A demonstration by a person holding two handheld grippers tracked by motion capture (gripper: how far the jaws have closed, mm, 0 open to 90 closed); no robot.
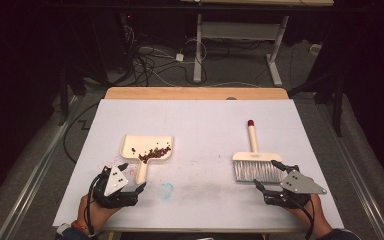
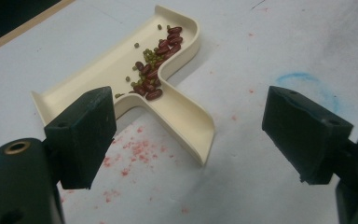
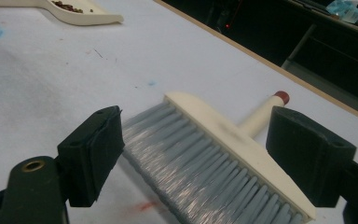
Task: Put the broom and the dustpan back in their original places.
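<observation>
High view: both claws gape, empty. Left gripper sits just short of the dustpan handle; beans are loose, so keep it level. Right gripper faces the brush: bristles soft, take the stiff handle beyond.

We hold two black grippers: our left gripper and right gripper each carry a grey three-cornered plate with dark screw holes, blocky matte jaws, a brass-ringed hole at one jaw's base, and a black cable; dark sleeves cover our wrists
</observation>
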